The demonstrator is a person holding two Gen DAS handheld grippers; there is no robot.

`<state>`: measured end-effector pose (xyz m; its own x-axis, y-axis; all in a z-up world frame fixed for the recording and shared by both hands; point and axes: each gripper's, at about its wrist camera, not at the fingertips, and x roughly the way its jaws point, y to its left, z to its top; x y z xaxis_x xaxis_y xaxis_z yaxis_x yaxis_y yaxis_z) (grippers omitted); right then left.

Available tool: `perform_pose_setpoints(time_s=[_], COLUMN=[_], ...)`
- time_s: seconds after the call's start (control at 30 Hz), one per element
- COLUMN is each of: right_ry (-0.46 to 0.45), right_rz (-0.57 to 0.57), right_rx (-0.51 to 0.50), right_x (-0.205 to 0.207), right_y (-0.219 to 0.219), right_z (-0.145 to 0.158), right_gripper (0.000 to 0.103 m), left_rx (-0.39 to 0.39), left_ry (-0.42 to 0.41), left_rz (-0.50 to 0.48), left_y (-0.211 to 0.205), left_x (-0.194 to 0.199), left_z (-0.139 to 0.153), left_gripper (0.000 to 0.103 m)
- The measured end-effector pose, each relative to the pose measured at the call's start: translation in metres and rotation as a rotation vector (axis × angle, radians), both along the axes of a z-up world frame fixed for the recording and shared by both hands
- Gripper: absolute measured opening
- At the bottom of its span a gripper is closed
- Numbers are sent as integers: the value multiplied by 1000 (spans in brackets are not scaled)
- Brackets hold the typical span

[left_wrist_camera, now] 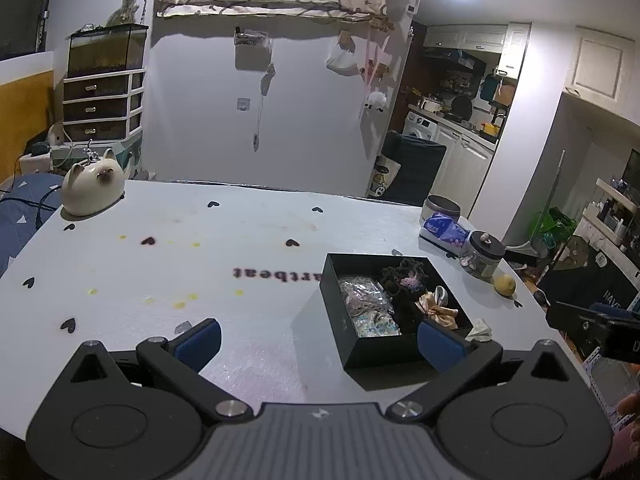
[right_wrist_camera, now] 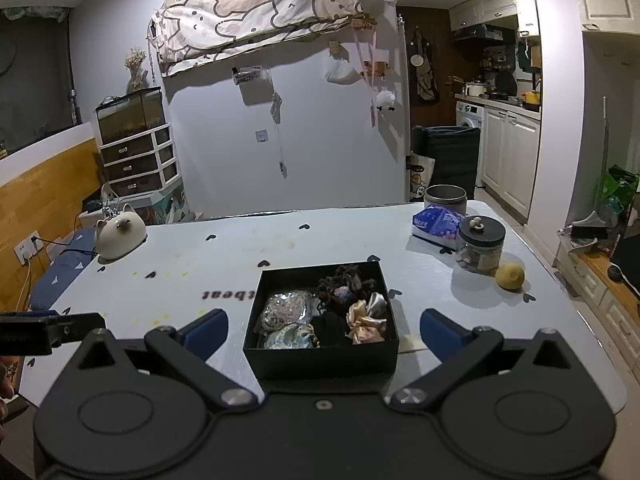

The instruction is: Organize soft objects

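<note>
A black box (right_wrist_camera: 320, 354) of soft hair ties sits on the white worktop (right_wrist_camera: 240, 240), between the blue pads of the right tongs (right_wrist_camera: 324, 332), whose jaws stand wide and touch nothing; the left tongs (left_wrist_camera: 320, 340) are likewise spread wide and empty, the box just beside their right pad; a peach satin scrunchie (right_wrist_camera: 366, 322) lies in the box's near right corner; a cat-shaped ceramic pot (right_wrist_camera: 119, 234) stands at the far left, a lidded glass jar (right_wrist_camera: 480, 246) and a lemon (right_wrist_camera: 510, 276) to the right.

A black box (right_wrist_camera: 320, 356) holds a peach scrunchie (right_wrist_camera: 365, 322) and dark scrunchies (right_wrist_camera: 347, 276); the white bench (right_wrist_camera: 280, 236) carries black hearts, and a yellow lemon (right_wrist_camera: 510, 275).
</note>
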<state>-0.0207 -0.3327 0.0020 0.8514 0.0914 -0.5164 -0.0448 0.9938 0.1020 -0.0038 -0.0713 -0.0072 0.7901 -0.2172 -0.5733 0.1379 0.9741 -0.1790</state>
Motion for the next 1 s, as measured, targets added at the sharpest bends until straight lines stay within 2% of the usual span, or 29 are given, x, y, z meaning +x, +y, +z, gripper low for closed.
perform_pose_setpoints(time_s=[0.4, 1.0], right_ry=[-4, 4], right_rz=[-8, 19], right_rx=[1, -4], right_x=[-12, -7], right_y=[4, 17], right_z=[-2, -2], right_gripper=[103, 103], left_rx=[16, 27], left_ry=[-7, -5], left_rz=[12, 27], left_y=[5, 11], left_x=[-8, -10], left_z=[2, 1], left_gripper=[103, 103])
